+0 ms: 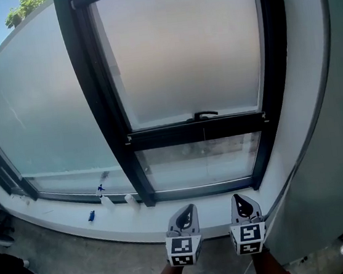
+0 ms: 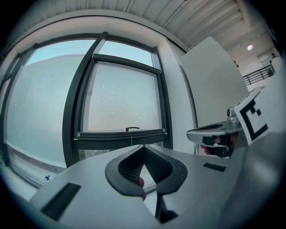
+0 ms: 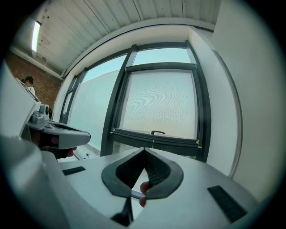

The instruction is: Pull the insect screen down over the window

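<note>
- Left tongs [image 1: 189, 208] and right tongs [image 1: 236, 198] hover side by side, low over the sill [image 1: 139, 224]. Both are clenched on nothing, pad against pad, and well apart from the window [image 1: 101, 92].
- Insect screen [image 1: 183, 57] hangs flat and vertical in the right-hand pane, covering most of it. Its bottom bar [image 1: 198, 130] runs level, long axis left to right, with a small handle [image 1: 205, 115] at mid-bar.
- Strip of bare glass [image 1: 202, 160] shows under the bar, so I judge the pull mostly done, with the final stretch open.
- Next move, by my reading: raise one pair of tongs to the handle, release the jaws and nip it. Then draw straight down to the frame's lower edge, keeping the bar level.
</note>
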`<action>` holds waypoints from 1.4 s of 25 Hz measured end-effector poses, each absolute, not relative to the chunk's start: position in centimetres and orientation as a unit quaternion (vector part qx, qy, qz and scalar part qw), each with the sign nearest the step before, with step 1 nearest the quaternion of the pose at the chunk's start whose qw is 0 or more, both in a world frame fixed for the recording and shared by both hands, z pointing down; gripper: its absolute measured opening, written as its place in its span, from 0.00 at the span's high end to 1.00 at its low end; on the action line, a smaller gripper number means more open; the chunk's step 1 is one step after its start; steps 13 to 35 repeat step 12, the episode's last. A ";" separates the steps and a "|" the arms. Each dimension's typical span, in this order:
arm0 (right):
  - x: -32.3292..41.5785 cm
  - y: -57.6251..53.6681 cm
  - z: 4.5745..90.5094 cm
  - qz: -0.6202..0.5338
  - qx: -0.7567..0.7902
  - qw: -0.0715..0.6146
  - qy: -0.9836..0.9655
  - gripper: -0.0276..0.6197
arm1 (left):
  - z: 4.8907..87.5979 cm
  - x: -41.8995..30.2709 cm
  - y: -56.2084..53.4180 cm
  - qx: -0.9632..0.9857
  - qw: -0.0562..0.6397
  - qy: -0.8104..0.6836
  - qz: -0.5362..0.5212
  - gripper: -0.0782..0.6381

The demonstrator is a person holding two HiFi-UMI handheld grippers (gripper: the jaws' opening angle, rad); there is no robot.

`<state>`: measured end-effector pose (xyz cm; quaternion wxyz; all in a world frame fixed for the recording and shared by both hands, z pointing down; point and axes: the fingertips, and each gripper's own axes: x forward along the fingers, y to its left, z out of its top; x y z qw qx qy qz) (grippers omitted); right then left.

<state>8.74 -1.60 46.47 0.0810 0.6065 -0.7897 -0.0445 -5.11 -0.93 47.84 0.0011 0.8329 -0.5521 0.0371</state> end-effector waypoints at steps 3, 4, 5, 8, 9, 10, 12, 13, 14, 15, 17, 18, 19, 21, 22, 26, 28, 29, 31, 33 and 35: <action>8.7 -1.3 46.6 -0.046 0.602 0.086 -0.793 0.95 | 48.0 -4.6 -0.3 0.833 0.001 -0.552 0.042 0.89; 8.7 -1.2 46.7 -0.046 0.600 0.087 -0.794 0.95 | 48.1 -4.6 -0.1 0.831 0.002 -0.555 0.043 0.89; 8.7 -1.1 46.8 -0.045 0.597 0.089 -0.796 0.95 | 48.2 -4.7 0.0 0.829 0.005 -0.557 0.043 0.89; 8.4 -0.7 47.1 -0.045 0.590 0.094 -0.801 0.95 | 48.7 -5.3 0.3 0.824 0.014 -0.564 0.046 0.89; 8.4 -0.6 47.2 -0.047 0.589 0.095 -0.801 0.95 | 48.9 -5.4 0.4 0.823 0.016 -0.565 0.048 0.89; 8.3 -0.4 47.3 -0.048 0.588 0.095 -0.802 0.95 | 49.1 -5.5 0.5 0.823 0.017 -0.566 0.050 0.89; 8.3 -0.2 47.5 -0.049 0.586 0.095 -0.803 0.95 | 49.4 -5.5 0.8 0.822 0.018 -0.566 0.053 0.89; 8.3 -0.2 47.5 -0.049 0.586 0.095 -0.803 0.95 | 49.4 -5.5 0.8 0.822 0.018 -0.566 0.053 0.89; 8.3 -0.2 47.5 -0.049 0.586 0.095 -0.803 0.95 | 49.4 -5.5 0.8 0.822 0.018 -0.566 0.053 0.89; 8.3 -0.2 47.5 -0.049 0.586 0.095 -0.803 0.95 | 49.4 -5.5 0.8 0.822 0.018 -0.566 0.053 0.89; 8.3 -0.2 47.5 -0.049 0.586 0.095 -0.803 0.95 | 49.4 -5.5 0.8 0.822 0.018 -0.566 0.053 0.89; 8.3 -0.2 47.5 -0.049 0.586 0.095 -0.803 0.95 | 49.4 -5.5 0.8 0.822 0.018 -0.566 0.053 0.89; 8.3 -0.2 47.5 -0.049 0.586 0.095 -0.803 0.95 | 49.4 -5.5 0.8 0.822 0.018 -0.566 0.053 0.89; 8.3 -0.2 47.5 -0.049 0.586 0.095 -0.803 0.95 | 49.4 -5.5 0.8 0.822 0.018 -0.566 0.053 0.89; 8.3 -0.2 47.5 -0.049 0.586 0.095 -0.803 0.95 | 49.4 -5.5 0.8 0.822 0.018 -0.566 0.053 0.89; 8.3 -0.2 47.5 -0.049 0.586 0.095 -0.803 0.95 | 49.4 -5.5 0.8 0.822 0.018 -0.566 0.053 0.89; 8.3 -0.2 47.5 -0.049 0.586 0.095 -0.803 0.95 | 49.4 -5.5 0.8 0.822 0.018 -0.566 0.053 0.89; 8.3 -0.2 47.5 -0.049 0.586 0.095 -0.803 0.95 | 49.4 -5.5 0.8 0.822 0.018 -0.566 0.053 0.89; 8.3 -0.2 47.5 -0.049 0.586 0.095 -0.803 0.95 | 49.4 -5.5 0.8 0.822 0.018 -0.566 0.053 0.89; 8.3 -0.2 47.5 -0.049 0.586 0.095 -0.803 0.95 | 49.4 -5.5 0.8 0.822 0.018 -0.566 0.053 0.89; 8.3 -0.2 47.5 -0.049 0.586 0.095 -0.803 0.95 | 49.4 -5.5 0.8 0.822 0.018 -0.566 0.053 0.89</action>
